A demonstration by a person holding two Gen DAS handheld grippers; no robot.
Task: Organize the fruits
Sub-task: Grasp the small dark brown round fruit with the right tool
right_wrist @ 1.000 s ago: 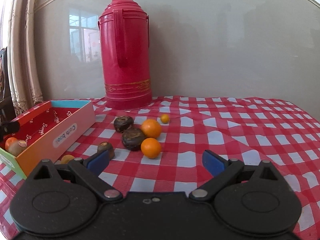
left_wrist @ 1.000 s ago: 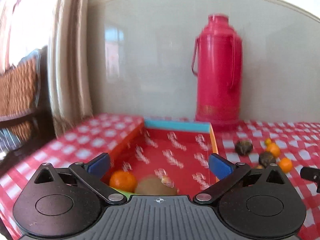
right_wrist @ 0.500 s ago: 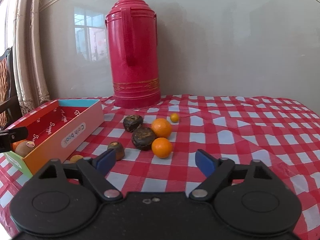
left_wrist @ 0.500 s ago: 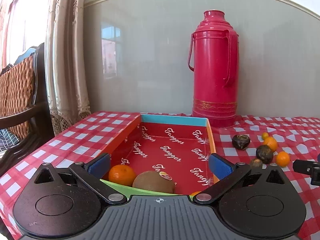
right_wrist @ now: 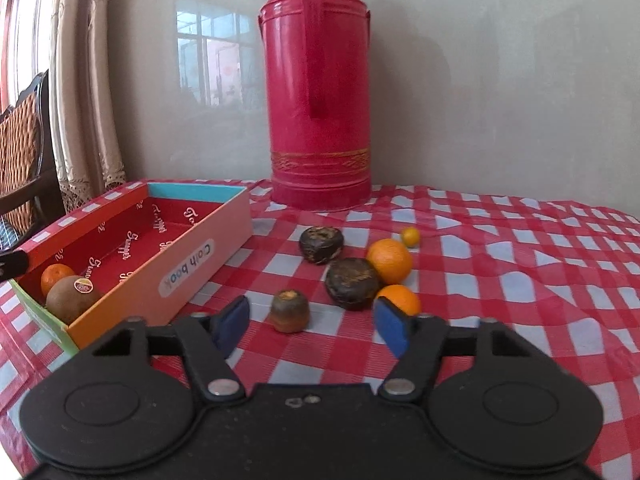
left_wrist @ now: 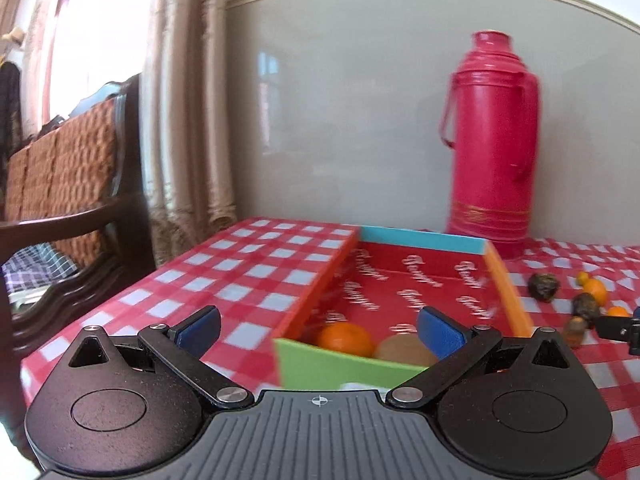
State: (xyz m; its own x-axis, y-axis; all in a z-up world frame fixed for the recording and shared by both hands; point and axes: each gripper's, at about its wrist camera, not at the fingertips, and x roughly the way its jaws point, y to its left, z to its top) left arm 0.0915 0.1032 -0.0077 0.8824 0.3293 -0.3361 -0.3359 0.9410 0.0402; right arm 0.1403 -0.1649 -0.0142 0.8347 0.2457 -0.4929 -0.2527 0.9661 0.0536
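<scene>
My right gripper (right_wrist: 314,322) is closing, its blue pads either side of the small brown fruit (right_wrist: 289,311) but not pressing on it. Right of the cardboard box (right_wrist: 192,268) the checked tablecloth (right_wrist: 520,280) runs open and bare; the other loose fruits, two dark ones (right_wrist: 352,283) and two oranges (right_wrist: 389,261), cluster just beyond that brown piece. My left gripper (left_wrist: 318,326) stands wide open with nothing between its pads, at the box's green near wall (left_wrist: 344,366). Inside the box, an orange (left_wrist: 346,338) and probably a kiwi (left_wrist: 404,350), blurred and part-hidden by my right pad. The red flask (right_wrist: 320,92) stands behind the box.
</scene>
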